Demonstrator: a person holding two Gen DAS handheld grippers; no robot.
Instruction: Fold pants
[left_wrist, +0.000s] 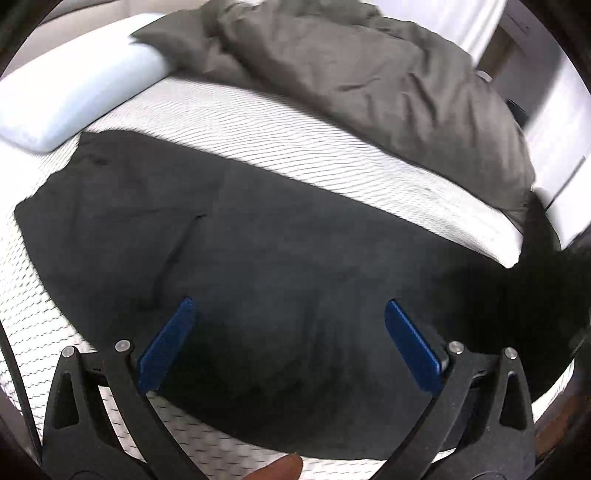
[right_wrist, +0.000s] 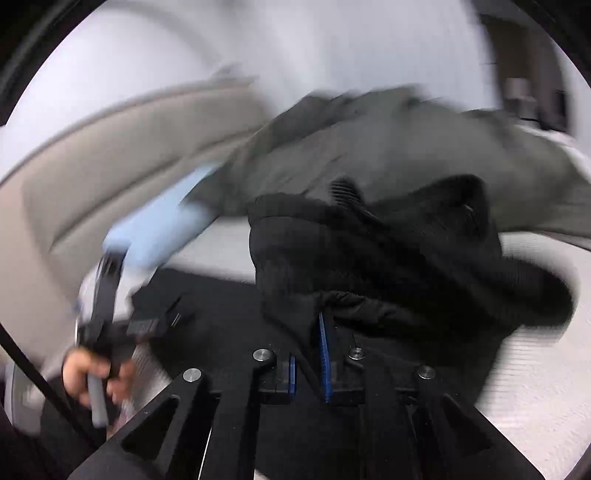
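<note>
Lying lengthwise across the striped bed (left_wrist: 258, 122), the black pants (left_wrist: 258, 258) are the one task item; in the left wrist view they fill the middle of the frame from 9 o'clock to 3 o'clock, mostly flat. Left claw (left_wrist: 288, 328): blue pads apart, poised above the cloth, nothing between them. Right claw (right_wrist: 308, 354): pads together, clamped on a bunched end of the pants (right_wrist: 369, 258), which is lifted off the bed and hangs forward at 12 o'clock of the pads. Progress, by estimate: early, one end raised for what looks like the first fold across; laying it over, squaring and any further folds remain. Other items: pale blue pillow (left_wrist: 74, 96) at 10 o'clock, grey duvet (left_wrist: 369, 74) heaped at 1 o'clock. Containers: none in view, so no contents to list.
</note>
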